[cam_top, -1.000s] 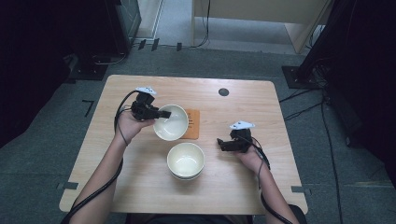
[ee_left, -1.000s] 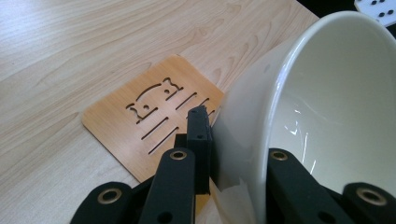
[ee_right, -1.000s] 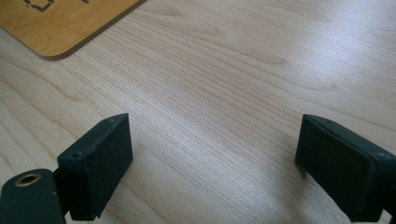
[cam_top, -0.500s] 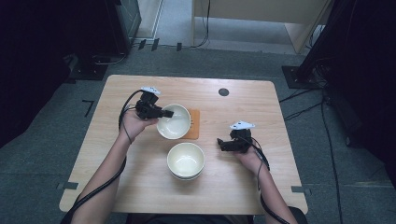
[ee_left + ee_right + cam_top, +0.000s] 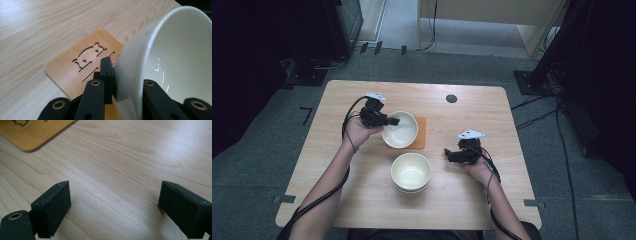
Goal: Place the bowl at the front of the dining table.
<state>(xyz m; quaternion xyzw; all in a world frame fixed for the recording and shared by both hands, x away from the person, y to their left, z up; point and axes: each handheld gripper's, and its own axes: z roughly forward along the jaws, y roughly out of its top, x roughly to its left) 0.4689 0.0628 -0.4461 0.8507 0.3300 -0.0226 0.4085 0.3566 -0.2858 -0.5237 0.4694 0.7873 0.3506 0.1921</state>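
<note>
Left gripper clamped on rim of tilted bowl, lifted over wooden mat (cat cut-out). Right gripper jaws apart, resting on counter beside second bowl.

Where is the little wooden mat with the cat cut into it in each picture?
High view: the wooden mat lies mid-table, peeking out right of the held bowl.
Left gripper view: middle, under the tilted bowl's rim.
Right gripper view: top left corner.
Shared landmark: the mat's rounded corner on the light table.
</note>
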